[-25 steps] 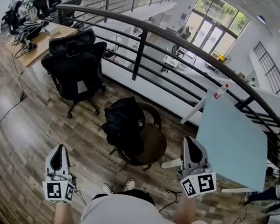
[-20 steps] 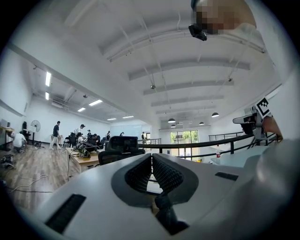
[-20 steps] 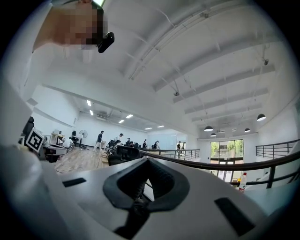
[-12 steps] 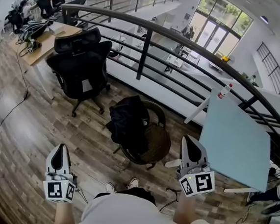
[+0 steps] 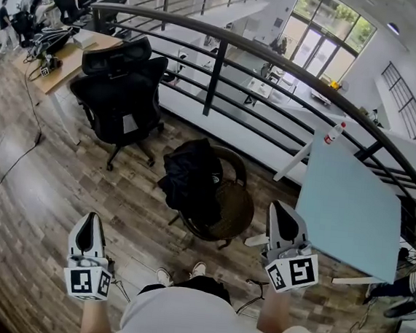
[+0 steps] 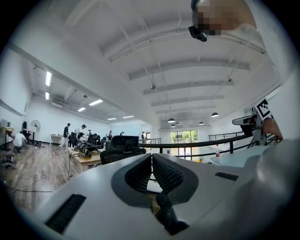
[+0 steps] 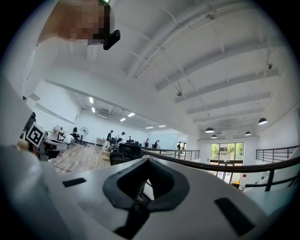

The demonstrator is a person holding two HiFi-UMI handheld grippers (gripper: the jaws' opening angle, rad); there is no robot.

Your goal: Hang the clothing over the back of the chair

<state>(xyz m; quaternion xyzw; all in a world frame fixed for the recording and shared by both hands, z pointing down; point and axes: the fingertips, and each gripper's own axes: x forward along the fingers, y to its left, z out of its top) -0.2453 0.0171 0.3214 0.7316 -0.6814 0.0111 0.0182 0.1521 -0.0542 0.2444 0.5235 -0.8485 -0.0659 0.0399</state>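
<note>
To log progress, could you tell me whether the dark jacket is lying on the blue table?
No, the dark jacket hangs on the round chair beside the blue table.

A black office chair (image 5: 120,95) stood on the wood floor (image 5: 36,204) beside a dark railing (image 5: 214,82). A bottle (image 5: 331,133) stood upright near one corner of a pale blue tabletop (image 5: 350,205).

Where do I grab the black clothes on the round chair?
Probably the raised top folds of the crumpled black clothing, coming from above: it lies heaped over the left rim of the round brown chair, so those folds stand clear.
</note>
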